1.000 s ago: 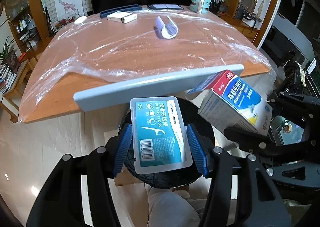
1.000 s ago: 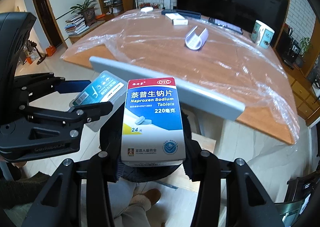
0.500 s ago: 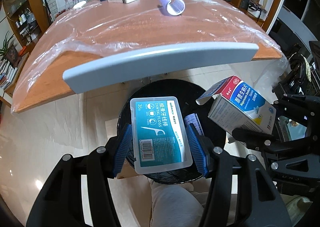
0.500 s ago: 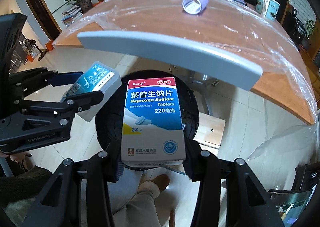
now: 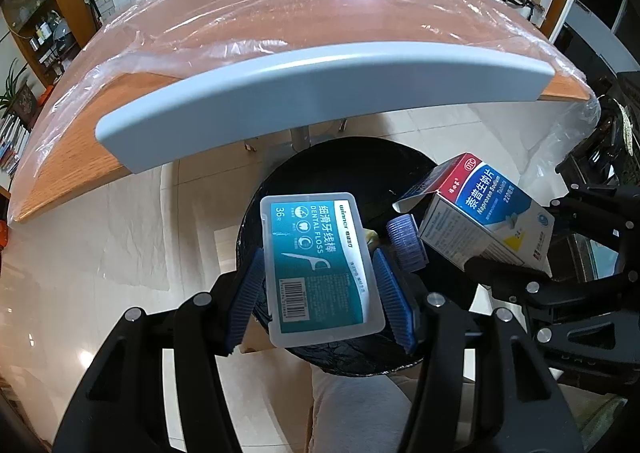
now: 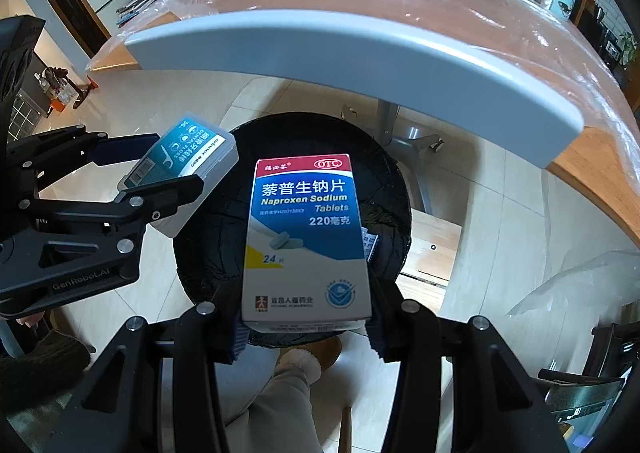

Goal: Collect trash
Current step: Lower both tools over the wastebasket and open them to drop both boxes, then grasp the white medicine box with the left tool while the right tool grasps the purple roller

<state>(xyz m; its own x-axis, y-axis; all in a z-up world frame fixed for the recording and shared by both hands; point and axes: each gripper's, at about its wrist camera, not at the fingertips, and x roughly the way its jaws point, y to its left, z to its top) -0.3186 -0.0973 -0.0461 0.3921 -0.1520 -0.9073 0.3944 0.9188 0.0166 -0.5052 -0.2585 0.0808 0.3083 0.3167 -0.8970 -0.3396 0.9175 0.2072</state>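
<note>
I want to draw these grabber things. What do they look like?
Both are black plastic frames with silver screws. The left gripper has two fingers with ribbed blue pads. From the right gripper you can see pale "GenRobot.AI" lettering on the left one's side, and a dark knitted sleeve.

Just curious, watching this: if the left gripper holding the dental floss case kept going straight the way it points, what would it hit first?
Most likely the black bin below: the left gripper, clamped on the floss case, aims into its mouth. Depth is hard to judge.
</note>
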